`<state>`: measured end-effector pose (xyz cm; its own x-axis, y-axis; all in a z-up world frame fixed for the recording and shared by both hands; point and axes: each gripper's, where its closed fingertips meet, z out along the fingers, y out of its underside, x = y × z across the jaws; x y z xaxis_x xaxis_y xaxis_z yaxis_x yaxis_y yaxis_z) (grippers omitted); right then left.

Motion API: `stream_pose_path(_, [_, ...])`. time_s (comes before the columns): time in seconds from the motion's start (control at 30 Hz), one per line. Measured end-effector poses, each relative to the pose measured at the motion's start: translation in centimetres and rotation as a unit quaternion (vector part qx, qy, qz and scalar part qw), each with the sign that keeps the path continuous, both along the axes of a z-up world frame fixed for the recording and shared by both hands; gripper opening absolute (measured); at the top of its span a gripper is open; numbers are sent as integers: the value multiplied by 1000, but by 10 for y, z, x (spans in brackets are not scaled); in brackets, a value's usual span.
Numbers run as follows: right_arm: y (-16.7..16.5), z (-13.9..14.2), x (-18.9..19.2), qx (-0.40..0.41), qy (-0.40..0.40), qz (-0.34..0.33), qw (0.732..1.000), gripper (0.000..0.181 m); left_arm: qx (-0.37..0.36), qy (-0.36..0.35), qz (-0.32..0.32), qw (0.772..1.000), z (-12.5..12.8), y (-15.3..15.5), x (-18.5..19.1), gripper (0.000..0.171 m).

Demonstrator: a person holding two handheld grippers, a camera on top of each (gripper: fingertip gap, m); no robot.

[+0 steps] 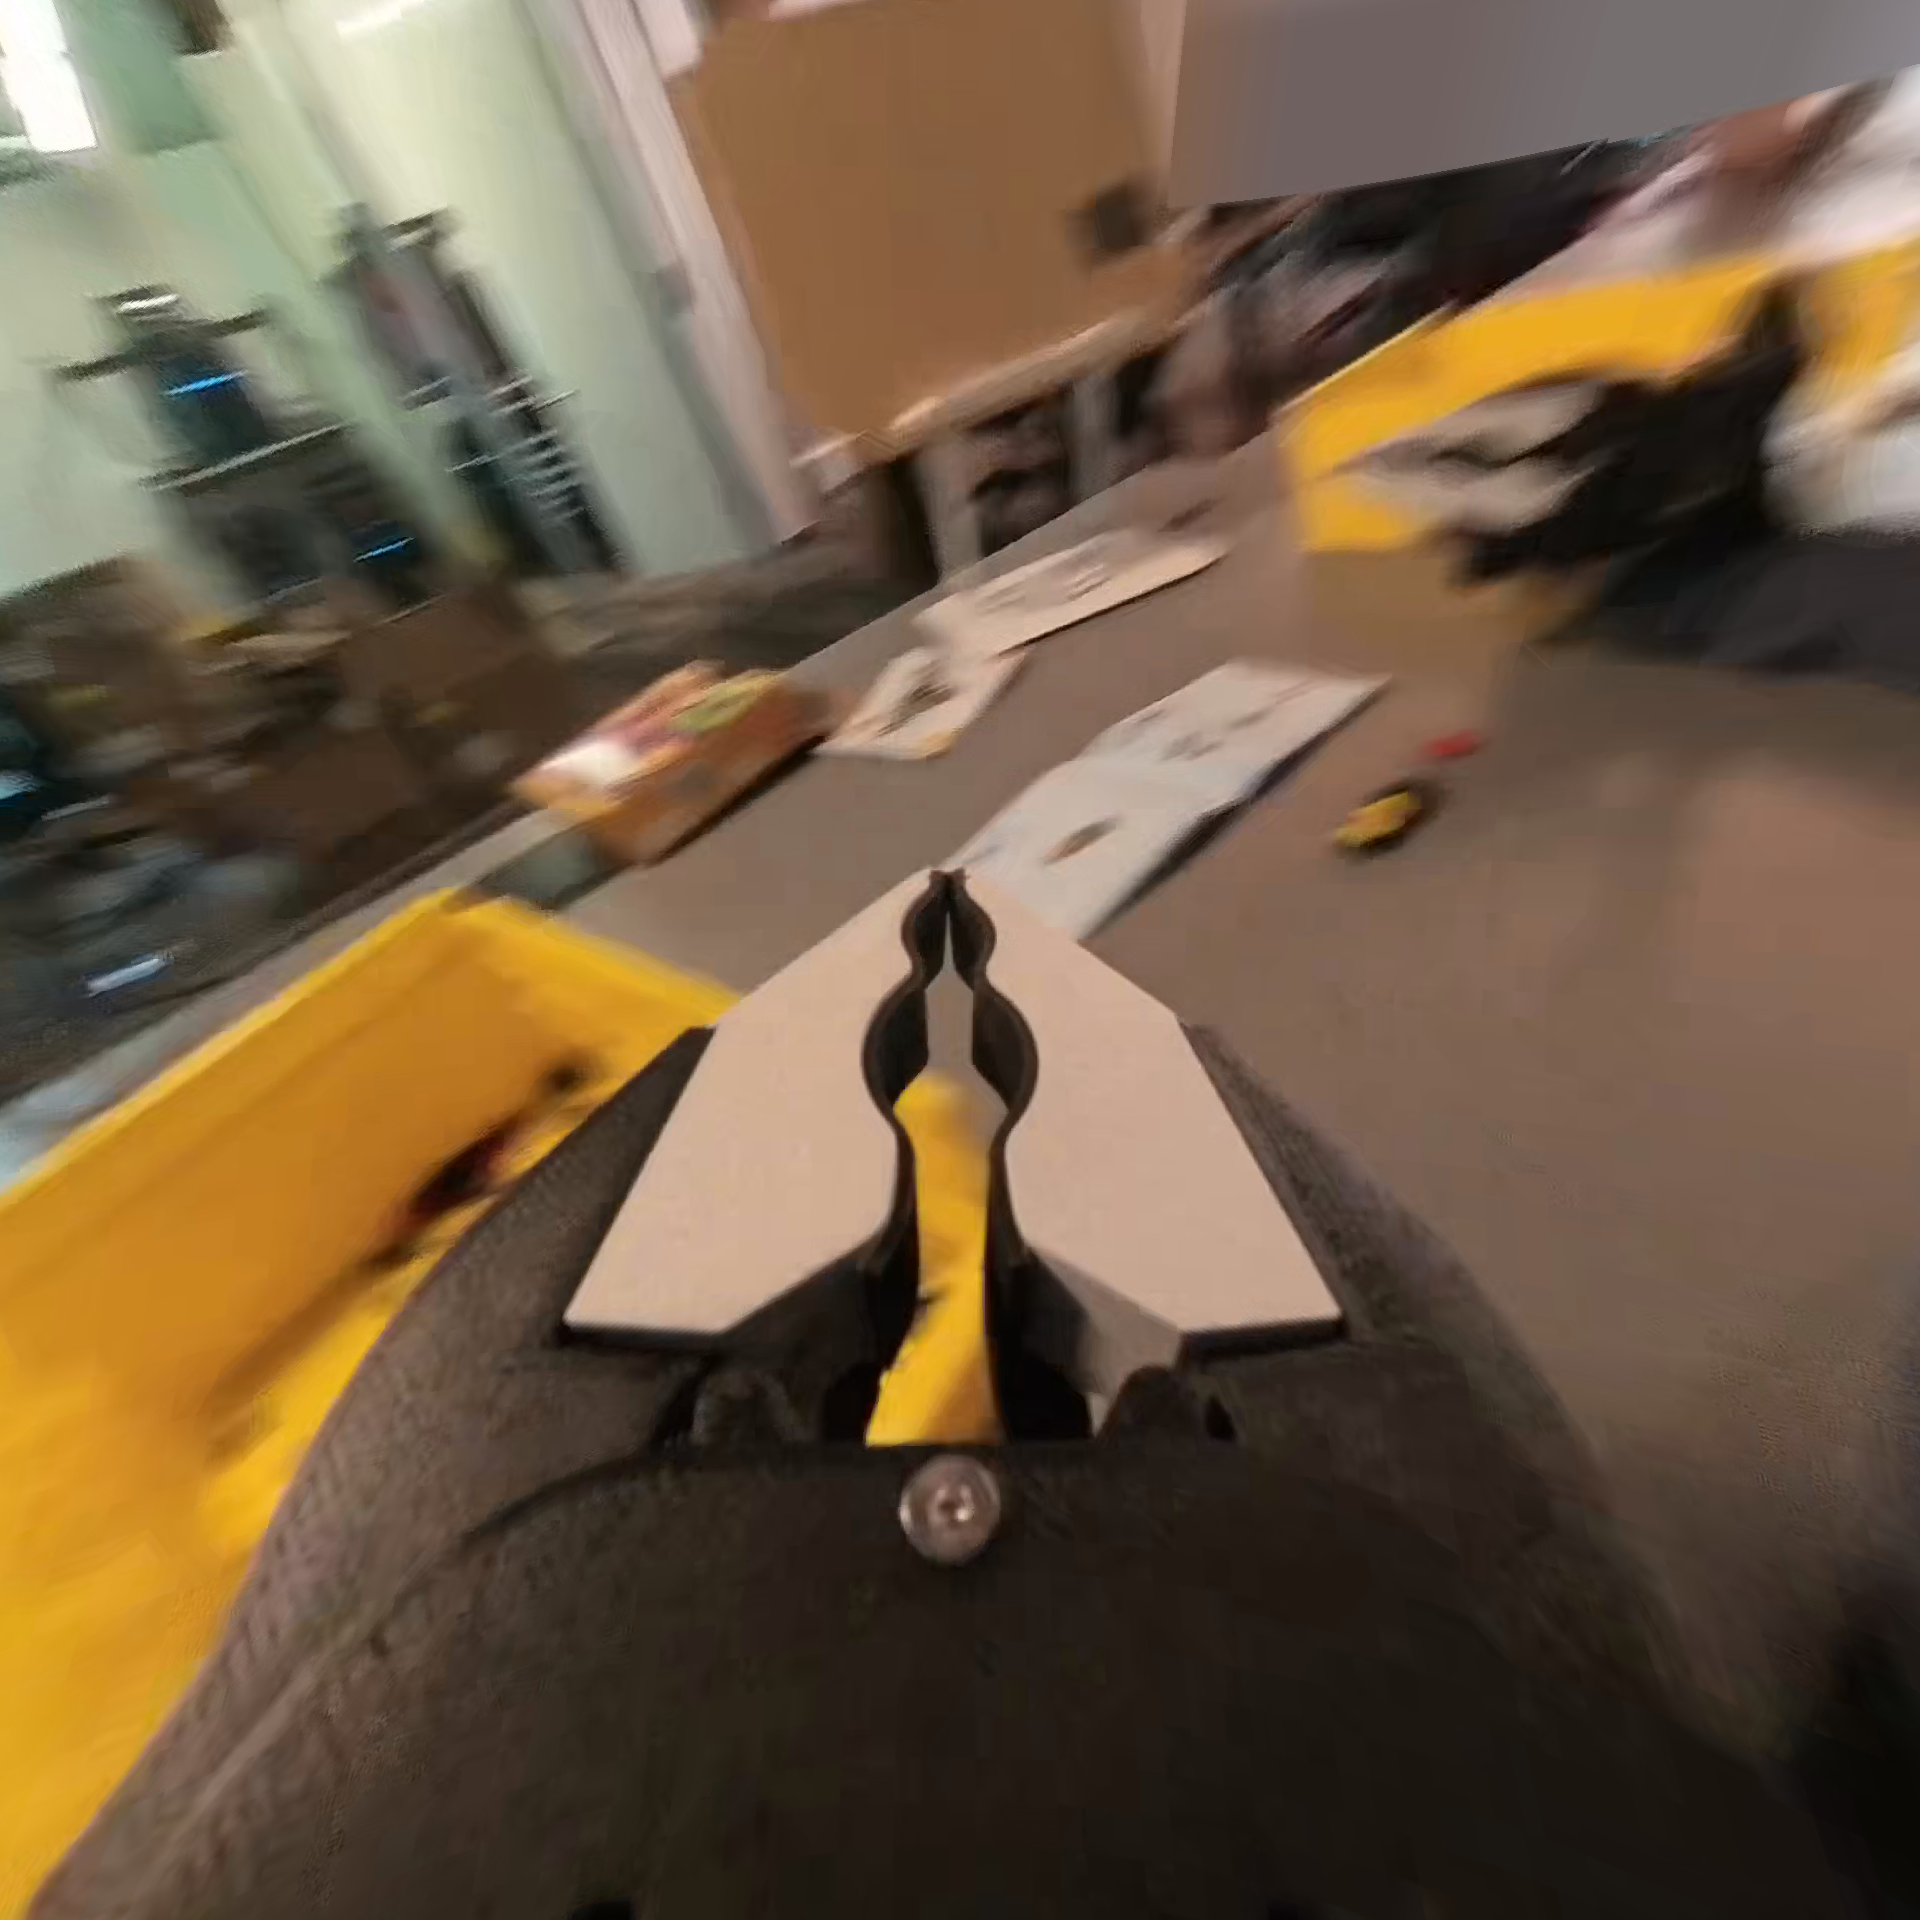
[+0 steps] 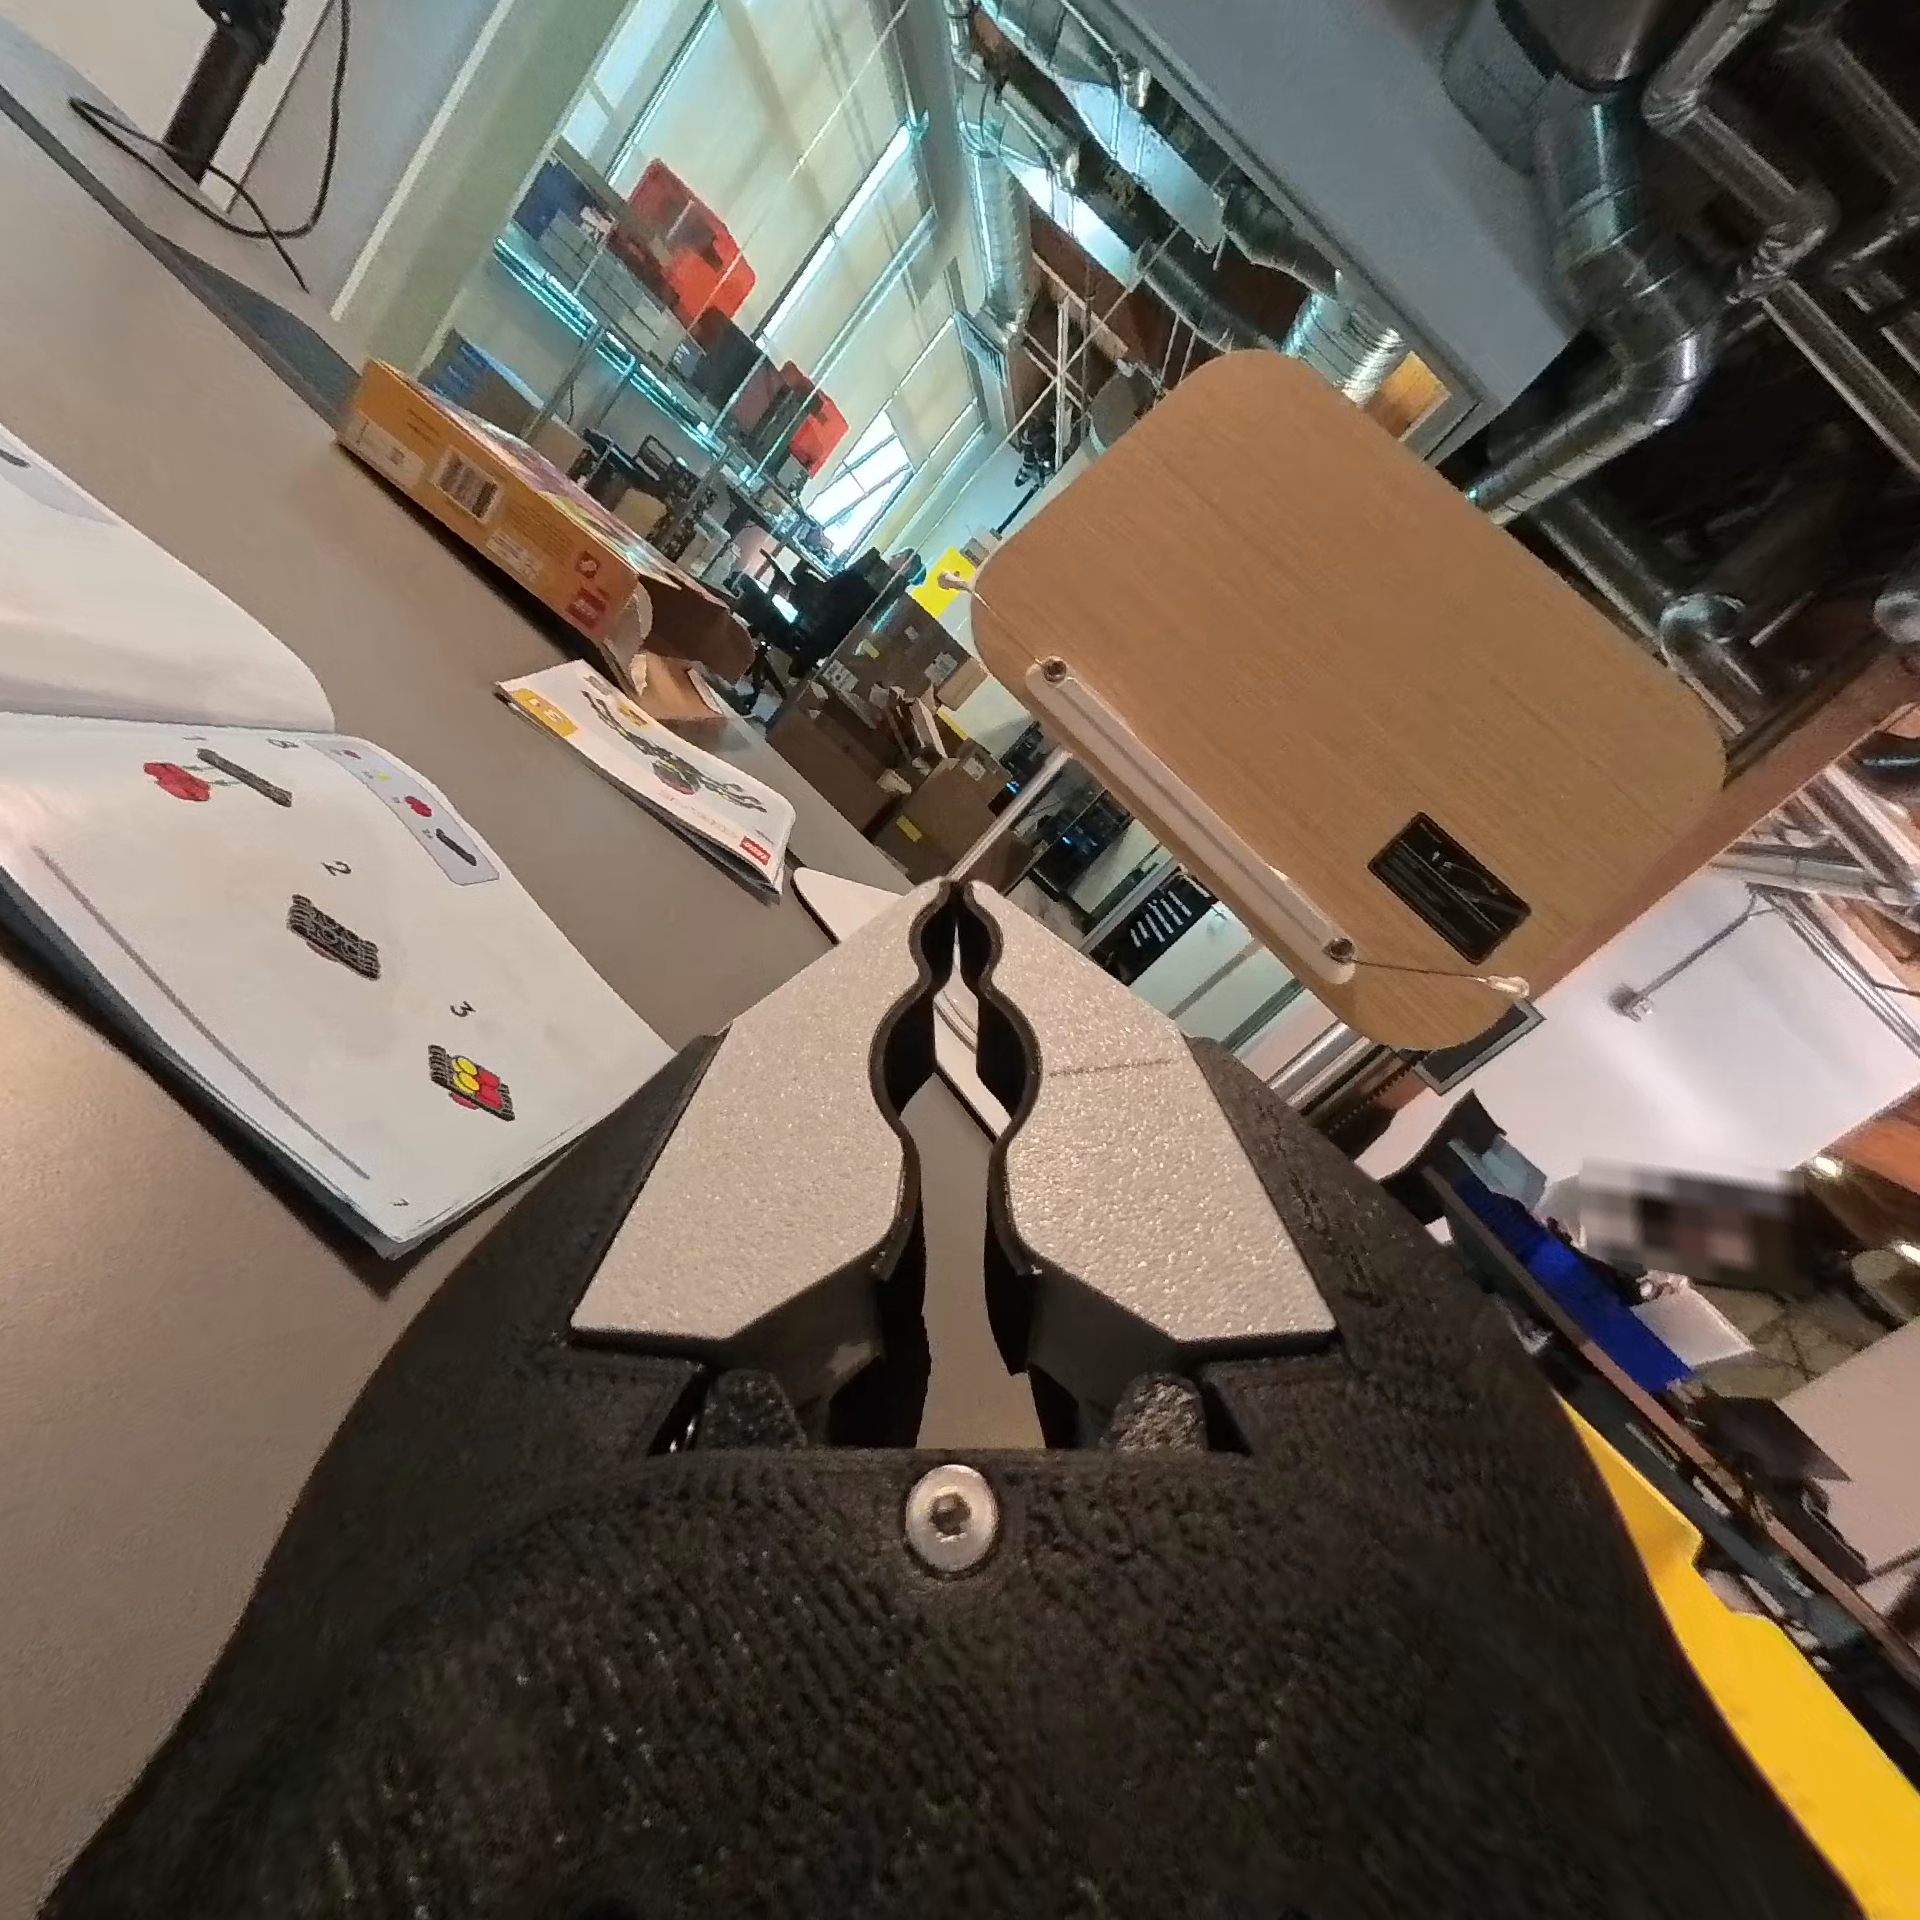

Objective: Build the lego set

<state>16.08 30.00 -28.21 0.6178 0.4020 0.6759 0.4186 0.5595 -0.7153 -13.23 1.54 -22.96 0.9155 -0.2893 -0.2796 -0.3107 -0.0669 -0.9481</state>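
Note:
The left wrist view is smeared by motion. My left gripper (image 1: 951, 896) is shut, tips touching, above the rim of a yellow tray (image 1: 260, 1195) that holds a few dark and red pieces. Yellow shows through the gap behind the tips; it looks like the tray rim. A small yellow lego build (image 1: 1382, 821) and a red piece (image 1: 1455, 744) lie on the table to the right. My right gripper (image 2: 956, 899) is shut and empty, low over the table beside the open instruction booklet (image 2: 260, 935), which also shows in the left wrist view (image 1: 1174, 790).
An orange lego box (image 2: 488, 488) and a second booklet (image 2: 665, 769) lie farther back on the dark table (image 2: 312, 582). A yellow tray rim (image 2: 1787, 1714) sits at lower right. A wooden panel (image 2: 1330, 707) stands beyond the table edge. A blurred yellow and black shape (image 1: 1538, 436) is at far right. About 40 cm separates my left fingertips from my right. My right gripper is the nearer one to the small yellow lego build (image 1: 1382, 821): about 20 cm, against 30 cm.

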Motion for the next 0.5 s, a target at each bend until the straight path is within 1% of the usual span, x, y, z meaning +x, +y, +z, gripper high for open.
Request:
stream_pose_path(0.03, [0,-1,-1,0,-2,0,1000,0,-15,39,69,997,2,1,-36,0])
stream_pose_path(0.07, [0,-1,-1,0,-4,-1,1000,0,-38,63,131,989,4,-1,-69,0])
stream_pose_path(0.1, [1,-1,-1,-1,-4,-2,1000,0,-63,65,169,981,5,-2,-92,1])
stream_pose_path(0.13, [1,-2,-1,-2,-4,-3,1000,0,-85,51,176,979,7,-3,-102,7])
stream_pose_path(0.2, [2,-2,0,-4,-3,-4,1000,0,-148,25,146,978,2,-3,-101,17])
stream_pose_path(0.27, [3,-2,0,-6,-2,-5,1000,0,-222,38,146,963,-12,-1,-111,21])
stream_pose_path(0.33, [4,-3,0,-8,-3,-6,1000,0,-267,44,146,952,-25,3,-122,21])
stream_pose_path(0.4, [4,-4,0,-9,-5,-7,1000,0,-321,7,125,939,-42,6,-123,23])
stream_pose_path(0.43, [4,-5,0,-10,-7,-7,1000,0,-352,-24,110,929,-51,6,-121,29])
stream_pose_path(0.5, [4,-6,-1,-9,-12,-8,1000,0,-395,-76,83,912,-64,6,-114,33])
